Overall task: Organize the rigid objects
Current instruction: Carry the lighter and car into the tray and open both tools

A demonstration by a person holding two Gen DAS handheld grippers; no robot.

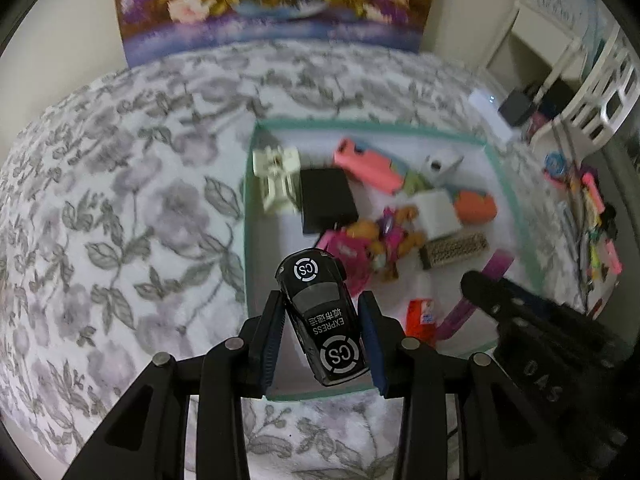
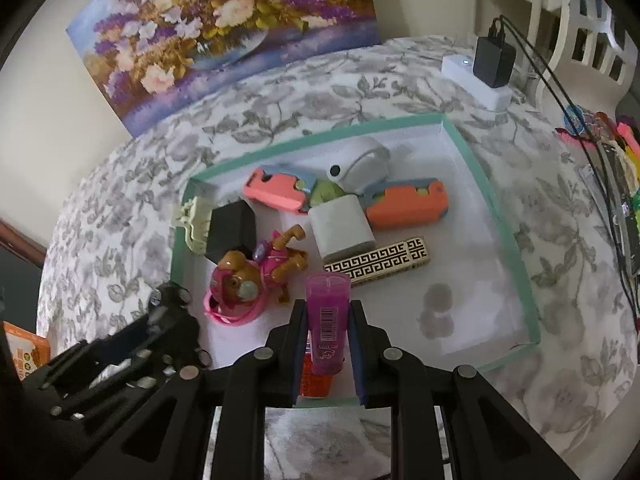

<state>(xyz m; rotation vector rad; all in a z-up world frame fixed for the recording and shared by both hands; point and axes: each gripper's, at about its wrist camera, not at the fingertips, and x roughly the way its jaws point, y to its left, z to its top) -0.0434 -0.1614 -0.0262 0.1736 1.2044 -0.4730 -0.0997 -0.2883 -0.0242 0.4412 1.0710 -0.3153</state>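
A round table covered by a white cloth printed with grey flowers (image 2: 320,92) stands against a cream wall; a floral painting in purple, pink and gold (image 2: 224,28) leans at its far edge. On the cloth rests a shallow white box with a teal rim (image 2: 516,240).

Left gripper (image 1: 323,316): its fingers clasp a black toy car marked "CS" and "EXPRESS" (image 1: 322,316) by its sides, nose pointing away, above the near left corner of the box.

Right gripper (image 2: 327,332): its fingers are clenched on a translucent purple plastic tube bearing a barcode (image 2: 328,320), held upright over the near edge of the box, with an orange packet (image 2: 316,380) lying beneath it.

Inside the box lie:
- a cream hair claw (image 2: 192,224) at the left wall;
- a black cuboid block (image 2: 234,230) beside it;
- a brown-and-pink toy dog figure (image 2: 256,276) near the middle;
- a white rounded block (image 2: 342,228);
- a black-and-gold patterned bar (image 2: 380,262) just in front of the white block;
- two coral-and-blue plastic toys (image 2: 276,192), one at each side of the back.

A white power strip carrying a black charger (image 2: 494,62) sits behind the box.
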